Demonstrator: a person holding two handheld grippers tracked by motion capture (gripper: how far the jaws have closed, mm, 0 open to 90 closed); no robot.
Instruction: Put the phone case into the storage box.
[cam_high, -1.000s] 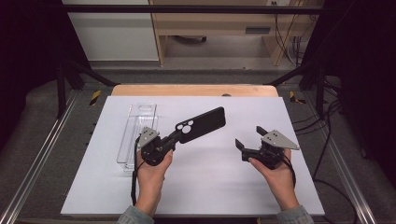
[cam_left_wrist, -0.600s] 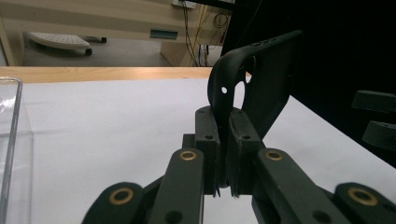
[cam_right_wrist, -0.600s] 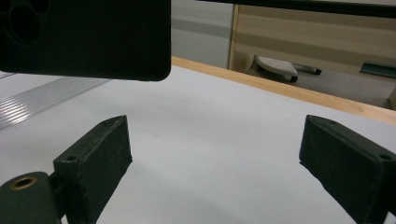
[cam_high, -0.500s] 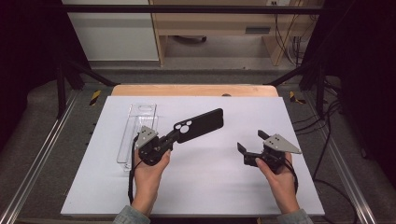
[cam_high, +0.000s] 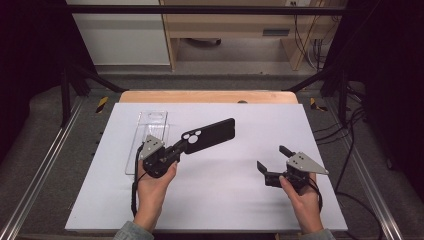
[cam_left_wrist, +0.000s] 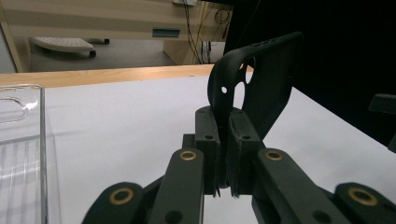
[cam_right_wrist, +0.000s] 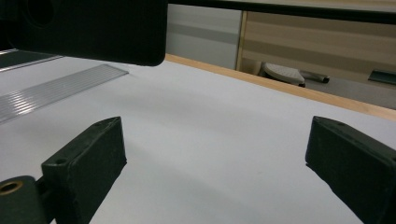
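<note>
a: where's the black phone case?

b: pinched by its camera-hole end in the left gripper, lifted off the white board, reaching toward the middle of the far edge. in the left gripper view the jaws are clamped tight on its thin wall.

a: and the right gripper?

b: low over the board near its right edge, jaws spread wide with only bare board between them, well apart from the case.

a: anything else there?

b: a clear phone case lies flat near the left edge, just beside the left gripper.
</note>
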